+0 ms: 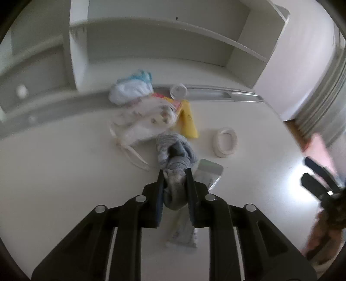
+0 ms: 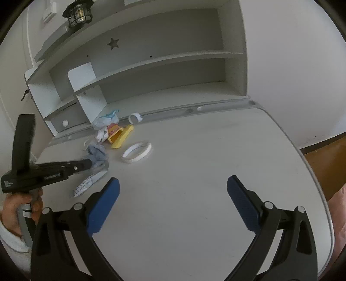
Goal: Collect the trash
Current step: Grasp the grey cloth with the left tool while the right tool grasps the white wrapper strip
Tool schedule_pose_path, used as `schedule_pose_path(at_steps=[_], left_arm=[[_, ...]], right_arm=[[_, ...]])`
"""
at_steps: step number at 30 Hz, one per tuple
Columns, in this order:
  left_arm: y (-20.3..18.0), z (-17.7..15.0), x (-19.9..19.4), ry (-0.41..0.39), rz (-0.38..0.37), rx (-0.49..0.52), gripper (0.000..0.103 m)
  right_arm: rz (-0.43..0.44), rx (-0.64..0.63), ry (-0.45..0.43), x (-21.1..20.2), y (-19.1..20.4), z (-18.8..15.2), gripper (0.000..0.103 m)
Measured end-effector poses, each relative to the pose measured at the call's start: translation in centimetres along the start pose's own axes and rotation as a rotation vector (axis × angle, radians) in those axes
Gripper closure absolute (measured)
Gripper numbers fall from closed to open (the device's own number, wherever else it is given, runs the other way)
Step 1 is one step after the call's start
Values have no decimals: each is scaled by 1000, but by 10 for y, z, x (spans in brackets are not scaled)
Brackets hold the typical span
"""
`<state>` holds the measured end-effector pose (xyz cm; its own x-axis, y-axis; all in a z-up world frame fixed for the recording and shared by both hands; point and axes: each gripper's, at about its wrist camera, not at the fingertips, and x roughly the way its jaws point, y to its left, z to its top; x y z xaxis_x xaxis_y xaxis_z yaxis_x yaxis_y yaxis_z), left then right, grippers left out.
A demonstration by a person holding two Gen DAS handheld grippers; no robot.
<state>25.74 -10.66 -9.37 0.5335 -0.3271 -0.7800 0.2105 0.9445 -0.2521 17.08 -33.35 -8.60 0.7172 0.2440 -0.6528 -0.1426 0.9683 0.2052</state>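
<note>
Black tongs fill the bottom of both views. Left tongs [image 1: 174,173] are clamped on a gray rag [image 1: 176,160], a bunched-up bit of cloth. Its near end is squeezed between the two fingers, and the rest of it sticks out in front of the tips. Under the rag lies a flat clear wrapper [image 1: 208,171] on the white tabletop [image 1: 64,173].

Right tongs [image 2: 173,183] are wide apart and hold nothing. Their blue pads [image 2: 103,207] hang over a bare part of the tabletop, well apart from the trash.

More trash sits in a little heap past the rag. A crumpled white bag [image 1: 144,121] with spots on it lies just behind the rag. A yellow piece [image 1: 187,121] rests beside the bag, touching it. Behind them is a white and blue wad [image 1: 132,87], right by the gray rail at the back of the tabletop. A small white cup [image 1: 178,90] lies on its side near the rail too. A white tape ring [image 1: 226,141] lies flat to the right of the heap, on its own.

From the right wrist view, you can see a hand [image 2: 19,207] holding the handle of the left tongs. White shelves [image 2: 164,56] stand behind the tabletop, and a black lantern [image 2: 78,11] sits on top of them.
</note>
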Motion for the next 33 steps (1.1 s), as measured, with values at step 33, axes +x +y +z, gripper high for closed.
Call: schedule_pose_path(at_steps=[33], left_arm=[[68,-64,-67,-109,147,-95,51]], right_arm=[[-109,-175,201,75,89,15,7]])
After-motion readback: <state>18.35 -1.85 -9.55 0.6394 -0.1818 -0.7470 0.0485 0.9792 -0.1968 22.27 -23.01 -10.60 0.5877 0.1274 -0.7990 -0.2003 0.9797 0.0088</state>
